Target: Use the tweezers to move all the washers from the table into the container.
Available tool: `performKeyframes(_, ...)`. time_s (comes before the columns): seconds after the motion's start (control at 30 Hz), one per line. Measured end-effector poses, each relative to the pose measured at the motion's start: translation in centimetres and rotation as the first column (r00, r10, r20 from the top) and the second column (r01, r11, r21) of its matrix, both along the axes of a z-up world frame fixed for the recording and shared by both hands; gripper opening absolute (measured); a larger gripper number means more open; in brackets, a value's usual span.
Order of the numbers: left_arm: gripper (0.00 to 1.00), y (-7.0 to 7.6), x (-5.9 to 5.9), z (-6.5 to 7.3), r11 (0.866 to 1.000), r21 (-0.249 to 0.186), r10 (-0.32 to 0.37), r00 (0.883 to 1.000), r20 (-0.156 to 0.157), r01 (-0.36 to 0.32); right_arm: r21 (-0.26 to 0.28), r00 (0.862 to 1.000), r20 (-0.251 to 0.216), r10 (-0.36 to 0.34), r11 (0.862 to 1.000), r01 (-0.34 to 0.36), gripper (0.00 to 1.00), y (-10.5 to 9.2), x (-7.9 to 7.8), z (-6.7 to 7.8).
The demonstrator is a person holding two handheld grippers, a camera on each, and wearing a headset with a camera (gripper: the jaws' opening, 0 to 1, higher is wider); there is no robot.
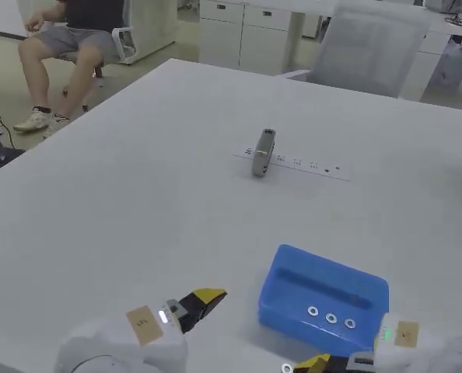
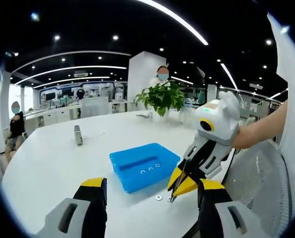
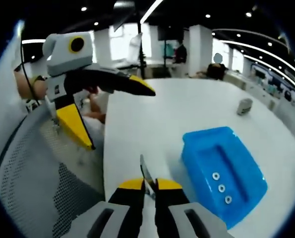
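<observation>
A blue container (image 1: 324,299) sits near the table's front edge with three washers (image 1: 330,318) inside. One washer (image 1: 287,368) lies on the table just in front of it, also seen in the left gripper view as the washer (image 2: 159,198). My right gripper (image 3: 146,186) is shut on thin metal tweezers (image 3: 143,171). In the left gripper view the right gripper (image 2: 180,186) points down, and the tweezers' tip (image 2: 171,198) hovers beside the loose washer. My left gripper (image 2: 152,182) is open with nothing in it, and sits left of the container as the left gripper (image 1: 211,298).
A white power strip (image 1: 293,163) with a grey block (image 1: 263,152) on it lies mid-table. A person (image 1: 68,39) sits beyond the table's far left corner, and a chair (image 1: 379,47) stands at the back. A mesh chair (image 3: 33,163) is close behind the front edge.
</observation>
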State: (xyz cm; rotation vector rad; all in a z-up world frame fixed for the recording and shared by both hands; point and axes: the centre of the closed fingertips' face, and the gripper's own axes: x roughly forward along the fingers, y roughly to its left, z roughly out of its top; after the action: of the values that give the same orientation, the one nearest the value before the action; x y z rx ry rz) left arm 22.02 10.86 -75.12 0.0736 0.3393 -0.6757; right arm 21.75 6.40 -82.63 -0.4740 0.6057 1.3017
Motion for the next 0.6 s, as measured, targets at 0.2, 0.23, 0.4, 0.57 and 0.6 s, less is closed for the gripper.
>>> performKeyframes(0.2, 0.75, -0.1, -0.1, -0.1, 1.0, 0.003, -0.007, 1.0, 0.0, 0.007, -0.029, 0.995, 0.084, 0.055, 0.998, -0.052, 0.03, -0.2, -0.2, -0.1)
performKeyframes(0.23, 0.75, -0.1, -0.1, -0.1, 1.0, 0.005, -0.007, 1.0, -0.001, 0.007, -0.053, 0.988, 0.132, 0.086, 0.995, -0.08, 0.03, -0.1, -0.4, -0.3)
performKeyframes(0.4, 0.75, -0.1, -0.1, -0.1, 1.0, 0.002, -0.006, 1.0, -0.002, 0.006, -0.13, 0.975, 0.197, 0.106, 0.988, -0.081, 0.03, -0.3, -1.0, -0.1)
performKeyframes(0.57, 0.75, -0.2, -0.3, -0.1, 1.0, 0.004, -0.012, 1.0, -0.003, 0.012, -0.085, 0.973, 0.215, 0.078, 0.994, -0.061, 0.03, -0.1, -0.5, 1.7)
performKeyframes(0.6, 0.75, -0.2, -0.3, -0.1, 1.0, 0.004, -0.013, 1.0, -0.003, 0.013, -0.075, 0.974, 0.214, 0.07, 0.996, -0.055, 0.03, -0.2, -0.3, 2.3)
